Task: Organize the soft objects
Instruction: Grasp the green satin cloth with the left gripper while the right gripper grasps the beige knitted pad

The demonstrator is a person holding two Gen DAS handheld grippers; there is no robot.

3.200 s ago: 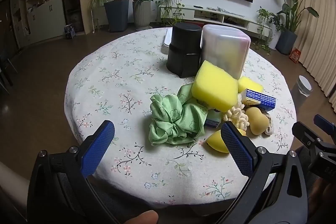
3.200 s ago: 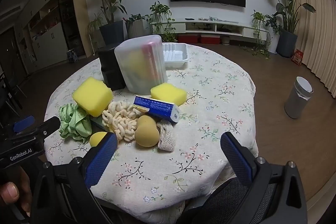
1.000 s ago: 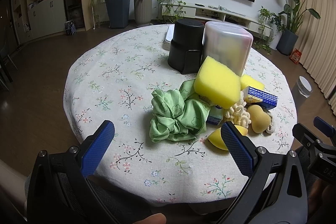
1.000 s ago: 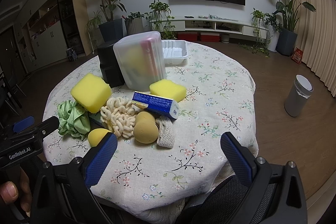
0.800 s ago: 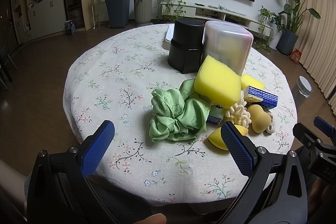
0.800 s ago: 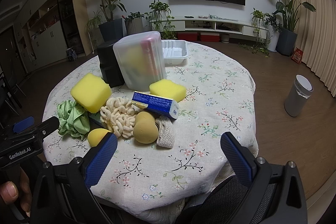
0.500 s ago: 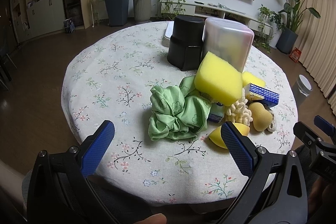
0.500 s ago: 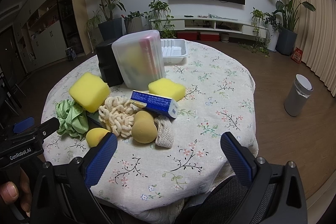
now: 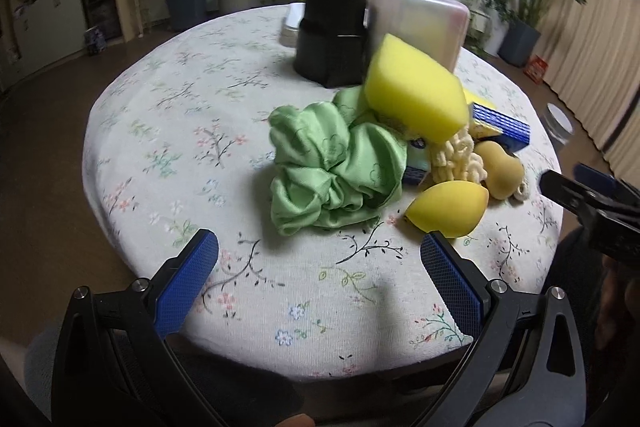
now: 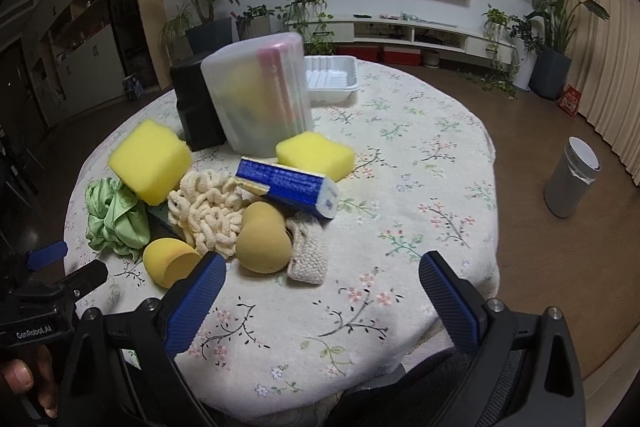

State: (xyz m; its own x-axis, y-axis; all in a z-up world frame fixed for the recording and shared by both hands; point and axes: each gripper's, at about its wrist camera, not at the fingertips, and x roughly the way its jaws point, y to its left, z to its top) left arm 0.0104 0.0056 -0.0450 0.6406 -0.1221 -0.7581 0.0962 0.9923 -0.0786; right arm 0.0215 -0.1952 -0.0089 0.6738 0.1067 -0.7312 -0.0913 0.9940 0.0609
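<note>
Scrunchie [image 9: 336,163], green and crumpled, now sits larger and nearer straight ahead of my left gripper [image 9: 320,267] than half a second ago, so I read the approach as begun and nothing sorted yet. The rest of the soft pile lies beyond and to its right: big yellow sponge [image 9: 416,99] leaning on top, yellow egg-shaped puff [image 9: 448,207] just ahead of the right-hand pad. Left gripper is spread wide and empty. My right gripper [image 10: 320,291] is equally wide and empty, barely shifted, hovering at the near edge of the tabletop [image 10: 420,155]. Only the right wrist view shows the second flat sponge [image 10: 316,155], the knitted pad [image 10: 306,247] and the white tray [image 10: 330,79] behind the translucent container [image 10: 260,95]
</note>
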